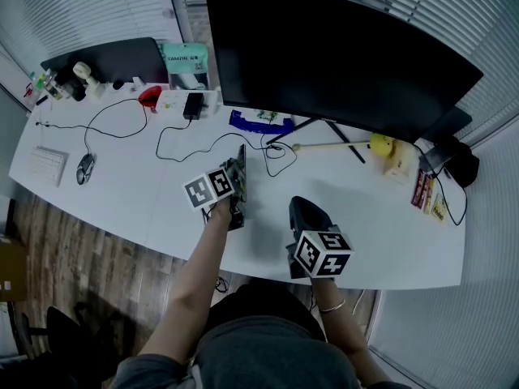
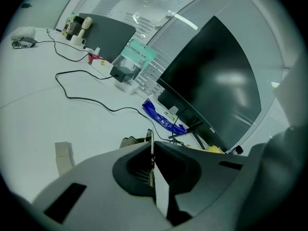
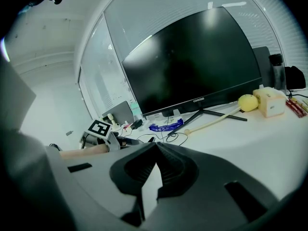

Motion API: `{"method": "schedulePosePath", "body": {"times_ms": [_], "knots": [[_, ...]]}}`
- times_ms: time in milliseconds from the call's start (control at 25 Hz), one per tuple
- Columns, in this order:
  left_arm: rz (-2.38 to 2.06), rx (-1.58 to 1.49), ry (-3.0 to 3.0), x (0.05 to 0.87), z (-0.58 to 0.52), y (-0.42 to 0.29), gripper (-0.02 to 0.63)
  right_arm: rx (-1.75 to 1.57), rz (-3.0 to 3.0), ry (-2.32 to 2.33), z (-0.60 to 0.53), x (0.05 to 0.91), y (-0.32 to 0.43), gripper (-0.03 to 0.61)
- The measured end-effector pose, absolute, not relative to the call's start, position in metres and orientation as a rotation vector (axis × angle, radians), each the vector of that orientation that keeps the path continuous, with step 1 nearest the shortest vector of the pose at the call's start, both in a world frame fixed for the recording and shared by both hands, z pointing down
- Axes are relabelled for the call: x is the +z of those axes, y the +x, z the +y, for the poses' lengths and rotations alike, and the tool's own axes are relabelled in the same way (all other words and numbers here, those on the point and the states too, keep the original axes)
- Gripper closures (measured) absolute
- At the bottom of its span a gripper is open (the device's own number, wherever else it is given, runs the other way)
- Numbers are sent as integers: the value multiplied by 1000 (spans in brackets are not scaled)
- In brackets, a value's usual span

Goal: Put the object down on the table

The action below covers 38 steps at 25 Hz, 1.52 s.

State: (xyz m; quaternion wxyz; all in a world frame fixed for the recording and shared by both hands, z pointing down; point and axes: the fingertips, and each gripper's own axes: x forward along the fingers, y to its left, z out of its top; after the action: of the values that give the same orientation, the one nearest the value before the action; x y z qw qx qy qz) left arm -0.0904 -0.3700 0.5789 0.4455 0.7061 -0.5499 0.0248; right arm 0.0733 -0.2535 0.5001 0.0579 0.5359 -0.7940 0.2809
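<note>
A thin, dark, flat plate (image 2: pixel 151 139) stands on edge between the jaws of my left gripper (image 2: pixel 152 147), which is shut on it. In the head view the plate (image 1: pixel 242 162) rises upright from the left gripper (image 1: pixel 238 183) above the white table (image 1: pixel 154 193), near its front middle. I cannot tell whether the plate's lower edge touches the table. My right gripper (image 1: pixel 300 205) is held a little to the right, near the front edge. Its jaws meet at the tips with nothing between them, as the right gripper view (image 3: pixel 155 145) shows.
A large black monitor (image 1: pixel 340 51) on a stand fills the back. A blue packet (image 1: pixel 258 122), black cables (image 1: pixel 203 144), and a yellow ball on a stick (image 1: pixel 379 144) lie ahead. A mouse (image 1: pixel 85 168) and keyboard (image 1: pixel 46 164) sit far left, and a teal box (image 1: pixel 187 61) at the back.
</note>
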Motion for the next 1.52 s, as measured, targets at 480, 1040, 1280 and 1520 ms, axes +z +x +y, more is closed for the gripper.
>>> {"method": "schedulePosePath", "body": {"times_ms": [480,1040,1280,1520], "knots": [[-1364,73,1743,582,-371,-95,588,861,-2399,1618,-254,504,72,574],[-1373,113,1734,591,-368,-102,557,867,-2396,1611,-252,507,72,573],[-1395,134,1736,592,-367,-107,526,872,-2391,1608,-252,509,73,574],[-1448,112,1744,583,-363,-117,497,878,-2394,1597,-251,511,71,574]]}}
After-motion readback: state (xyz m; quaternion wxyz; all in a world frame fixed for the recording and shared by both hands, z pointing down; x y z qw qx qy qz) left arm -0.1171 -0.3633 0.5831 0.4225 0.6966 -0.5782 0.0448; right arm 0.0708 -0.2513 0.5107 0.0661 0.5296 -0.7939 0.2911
